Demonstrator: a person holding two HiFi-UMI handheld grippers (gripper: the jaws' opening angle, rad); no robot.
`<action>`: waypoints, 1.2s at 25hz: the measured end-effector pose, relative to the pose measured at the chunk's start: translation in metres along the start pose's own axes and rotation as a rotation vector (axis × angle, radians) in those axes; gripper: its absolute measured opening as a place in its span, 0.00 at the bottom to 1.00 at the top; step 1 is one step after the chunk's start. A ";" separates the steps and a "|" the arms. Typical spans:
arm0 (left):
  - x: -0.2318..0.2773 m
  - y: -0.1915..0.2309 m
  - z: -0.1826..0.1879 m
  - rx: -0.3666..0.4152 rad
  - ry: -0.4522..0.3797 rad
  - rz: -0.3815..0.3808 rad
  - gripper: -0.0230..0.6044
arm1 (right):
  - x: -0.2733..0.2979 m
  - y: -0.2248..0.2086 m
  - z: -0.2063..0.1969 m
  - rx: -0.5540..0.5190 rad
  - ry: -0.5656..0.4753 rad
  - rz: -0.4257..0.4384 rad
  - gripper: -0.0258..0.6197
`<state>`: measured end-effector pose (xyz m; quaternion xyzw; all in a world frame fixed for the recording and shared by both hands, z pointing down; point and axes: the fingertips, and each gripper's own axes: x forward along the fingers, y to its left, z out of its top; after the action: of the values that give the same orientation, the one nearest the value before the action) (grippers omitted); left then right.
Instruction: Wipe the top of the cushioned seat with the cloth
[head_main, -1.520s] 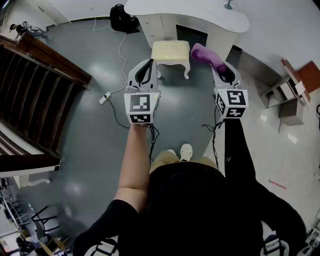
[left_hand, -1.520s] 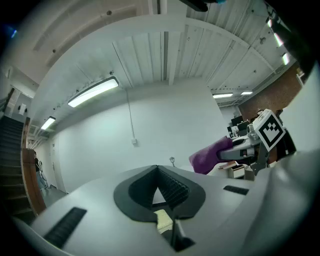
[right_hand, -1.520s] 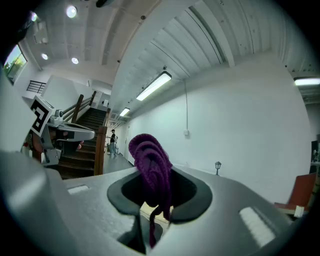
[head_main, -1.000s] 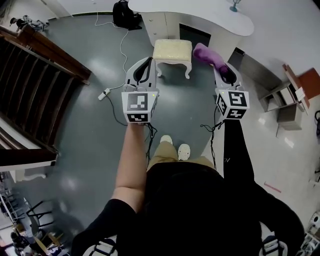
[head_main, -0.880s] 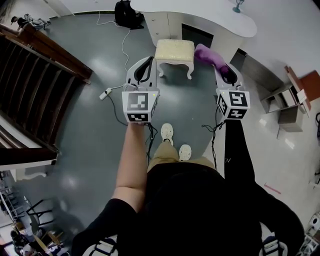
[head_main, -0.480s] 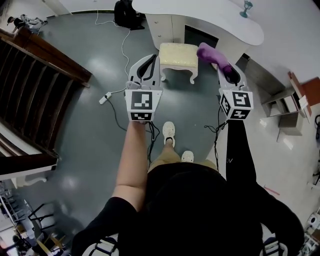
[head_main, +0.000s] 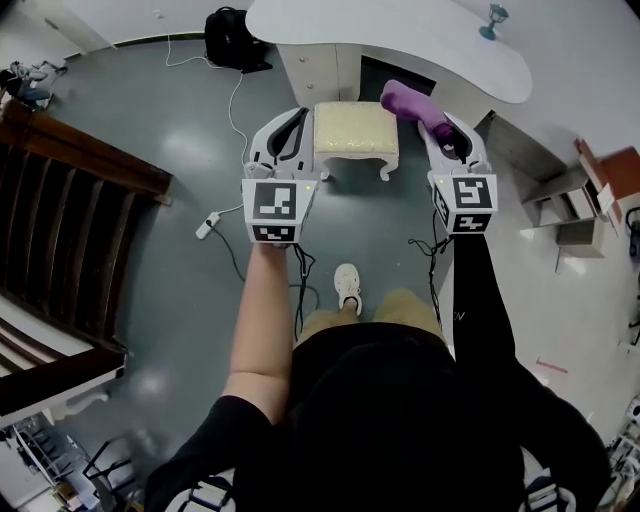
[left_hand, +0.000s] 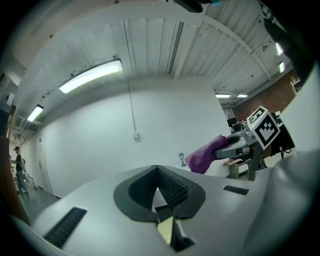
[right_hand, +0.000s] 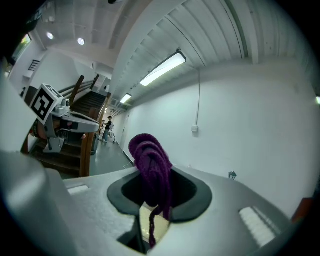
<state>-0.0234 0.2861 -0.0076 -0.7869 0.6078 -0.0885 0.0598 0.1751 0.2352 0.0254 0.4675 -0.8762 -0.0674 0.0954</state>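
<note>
While the person's pale shoe (head_main: 347, 285) marks the lower centre of the head view, both tools are raised above it. At centre left, the left gripper (head_main: 288, 130) has its jaws closed on nothing. At centre right, the right gripper (head_main: 447, 138) is clamped on a bunched purple knitted cloth (head_main: 408, 103), which projects beyond the jaws. Between them, further up the frame, stands the cream cushioned seat on white curved legs (head_main: 355, 132), not yet touched, before a white curved desk (head_main: 400, 30). Risk: dragging may pull the narrowly pinched cloth free, or hard jaw tips may scrape the cushion.
</note>
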 end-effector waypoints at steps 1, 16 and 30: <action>0.006 0.005 -0.002 -0.004 -0.001 -0.009 0.05 | 0.007 0.000 0.000 -0.003 0.002 -0.003 0.18; 0.109 0.044 -0.027 -0.062 -0.012 -0.060 0.05 | 0.113 -0.029 -0.020 0.042 0.038 0.034 0.18; 0.267 0.094 -0.100 -0.032 0.047 -0.043 0.05 | 0.293 -0.056 -0.125 0.152 0.192 0.150 0.18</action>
<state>-0.0683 0.0057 0.0892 -0.7983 0.5933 -0.0987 0.0311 0.0896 -0.0434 0.1663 0.4107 -0.8982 0.0515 0.1478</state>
